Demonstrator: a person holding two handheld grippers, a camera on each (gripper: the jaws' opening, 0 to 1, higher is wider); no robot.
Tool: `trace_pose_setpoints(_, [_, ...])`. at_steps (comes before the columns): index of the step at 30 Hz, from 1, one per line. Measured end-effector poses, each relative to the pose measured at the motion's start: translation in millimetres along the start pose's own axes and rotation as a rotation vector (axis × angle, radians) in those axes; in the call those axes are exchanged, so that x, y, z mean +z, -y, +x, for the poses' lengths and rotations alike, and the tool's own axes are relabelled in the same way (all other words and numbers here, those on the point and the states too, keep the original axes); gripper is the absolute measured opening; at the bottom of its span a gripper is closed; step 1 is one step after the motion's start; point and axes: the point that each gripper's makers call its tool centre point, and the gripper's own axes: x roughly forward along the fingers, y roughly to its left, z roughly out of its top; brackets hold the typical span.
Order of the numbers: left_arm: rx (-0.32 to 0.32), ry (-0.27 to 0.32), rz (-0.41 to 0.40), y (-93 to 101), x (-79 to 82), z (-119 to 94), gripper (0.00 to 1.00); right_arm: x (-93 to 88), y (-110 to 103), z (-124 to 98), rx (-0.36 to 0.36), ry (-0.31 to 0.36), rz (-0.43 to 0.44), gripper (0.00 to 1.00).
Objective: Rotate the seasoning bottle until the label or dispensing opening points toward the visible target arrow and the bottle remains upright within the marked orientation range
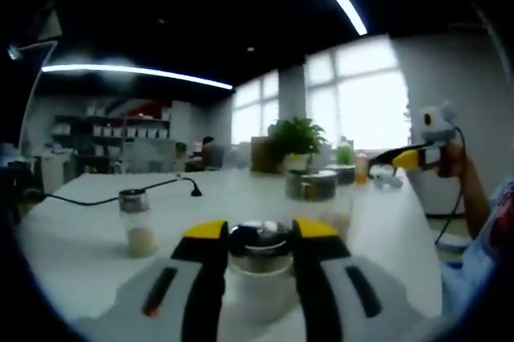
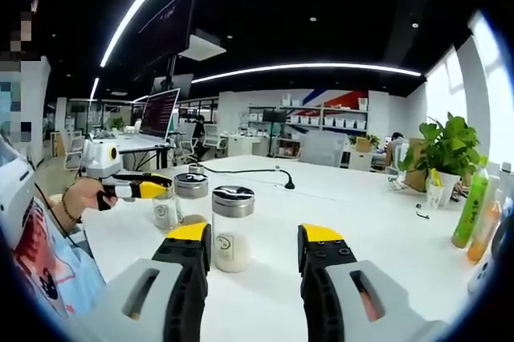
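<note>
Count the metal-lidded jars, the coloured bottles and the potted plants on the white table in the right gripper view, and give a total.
metal-lidded jars: 3
coloured bottles, one green and one orange: 2
potted plants: 1
Total: 6

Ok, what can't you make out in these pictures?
1. Left gripper view: the seasoning bottle label, blurred and flanked by the left gripper jaws; contact unclear.
2. Right gripper view: the front bottle label, too small to read.
3. Either view: any marking on the table, washed out.
</note>
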Motion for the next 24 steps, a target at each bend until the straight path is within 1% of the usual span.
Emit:
trace_pose_setpoints(2, [-0.013, 0.0, 0.002, 0.0, -0.3, -0.4, 0.33, 0.0, -0.9, -1.0, 0.005, 0.005, -0.01, 0.43])
trace_pose_setpoints(5, [-0.029, 0.0, 0.001, -0.3, -0.6, -0.4, 0.33, 2.7, 3.9, -2.7, -0.013, 0.022, -0.005, 0.43])
trace_pose_setpoints(10, [-0.076, 0.007, -0.04, -1.9, -1.4, 0.1, 0.33, 2.6, 2.8, -3.6, -0.011, 0.022, -0.004, 0.43])
trace_pose_setpoints(13, [-0.092, 0.004, -0.036, -2.3, -1.3, 0.5, 0.33, 0.9, 2.1, -2.6, -0.008, 0.015, -0.004, 0.43])
trace_pose_setpoints(17, [-0.126, -0.009, -0.034, -4.9, -2.1, 3.2, 0.33, -0.6, 3.3, -1.1, -0.01, 0.01, 0.002, 0.43])
trace_pose_setpoints(19, [-0.151, -0.02, -0.02, -4.3, -3.2, 4.1, 0.33, 0.1, 5.2, -0.6, -0.021, 0.014, 0.004, 0.45])
trace_pose_setpoints(24, [-0.19, -0.048, -0.017, -5.1, -4.1, 5.3, 0.33, -1.0, 7.4, 0.5, -0.025, 0.011, 0.009, 0.45])
